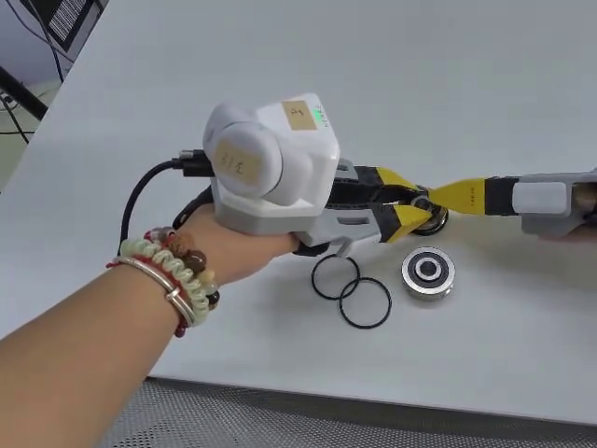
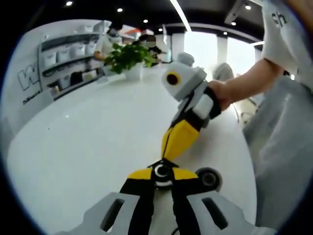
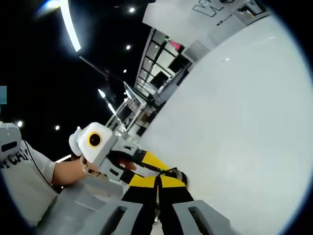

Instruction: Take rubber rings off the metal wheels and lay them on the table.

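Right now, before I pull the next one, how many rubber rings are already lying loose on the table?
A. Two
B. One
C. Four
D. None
A. In the head view, one rubber ring and a second ring lie flat on the table, their edges overlapping, just left of the loose metal wheel.
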A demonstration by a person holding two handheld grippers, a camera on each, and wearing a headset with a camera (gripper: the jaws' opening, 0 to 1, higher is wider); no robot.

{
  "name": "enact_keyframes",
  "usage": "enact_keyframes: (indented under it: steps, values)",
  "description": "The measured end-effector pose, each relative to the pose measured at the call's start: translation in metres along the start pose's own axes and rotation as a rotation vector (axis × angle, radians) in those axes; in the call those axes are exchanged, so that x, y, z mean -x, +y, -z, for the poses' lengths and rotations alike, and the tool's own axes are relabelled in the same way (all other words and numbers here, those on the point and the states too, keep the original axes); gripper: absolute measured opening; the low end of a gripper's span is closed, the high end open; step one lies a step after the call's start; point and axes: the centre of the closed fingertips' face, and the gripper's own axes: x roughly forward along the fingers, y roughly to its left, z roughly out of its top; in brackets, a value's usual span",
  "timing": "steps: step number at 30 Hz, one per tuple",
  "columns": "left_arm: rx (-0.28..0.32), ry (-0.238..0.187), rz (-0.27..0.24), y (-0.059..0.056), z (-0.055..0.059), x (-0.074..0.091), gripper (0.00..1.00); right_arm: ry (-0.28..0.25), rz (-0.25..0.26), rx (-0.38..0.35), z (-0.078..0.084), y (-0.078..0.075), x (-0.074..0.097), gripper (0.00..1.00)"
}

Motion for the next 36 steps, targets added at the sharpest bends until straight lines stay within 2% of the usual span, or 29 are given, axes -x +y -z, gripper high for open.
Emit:
enact_keyframes:
  steps: [5,7,10,15,22,26,31,36]
  values:
    - [0.003,-0.003,-0.004,-0.001,-0.001,-0.001,0.13,-0.017,-0.011,-0.015,-0.001,0.002,0.001,0.00]
    - [0.009,0.000,-0.009,-0.001,-0.001,-0.001,0.13,-0.012,0.002,-0.027,0.000,0.000,0.001,0.00]
    - [0.010,0.003,-0.019,-0.001,-0.001,-0.001,0.14,0.017,0.037,0.003,0.004,-0.006,0.000,0.00]
    - [0.026,0.017,-0.038,-0.001,0.001,0.001,0.14,0.004,0.050,0.000,0.003,-0.008,0.003,0.00]
    - [0.042,0.039,-0.037,-0.001,0.000,0.003,0.15,0.004,0.075,-0.002,0.005,-0.007,0.005,0.00]
    - [0.059,-0.002,-0.013,-0.006,-0.012,0.008,0.20,0.002,0.088,0.003,0.006,-0.003,0.008,0.00]
    - [0.049,-0.033,-0.030,-0.002,-0.027,0.016,0.22,-0.017,0.100,-0.004,0.001,-0.001,0.016,0.00]
    - [0.018,-0.058,-0.045,-0.001,-0.040,0.028,0.34,-0.024,0.104,0.000,-0.001,0.006,0.021,0.00]
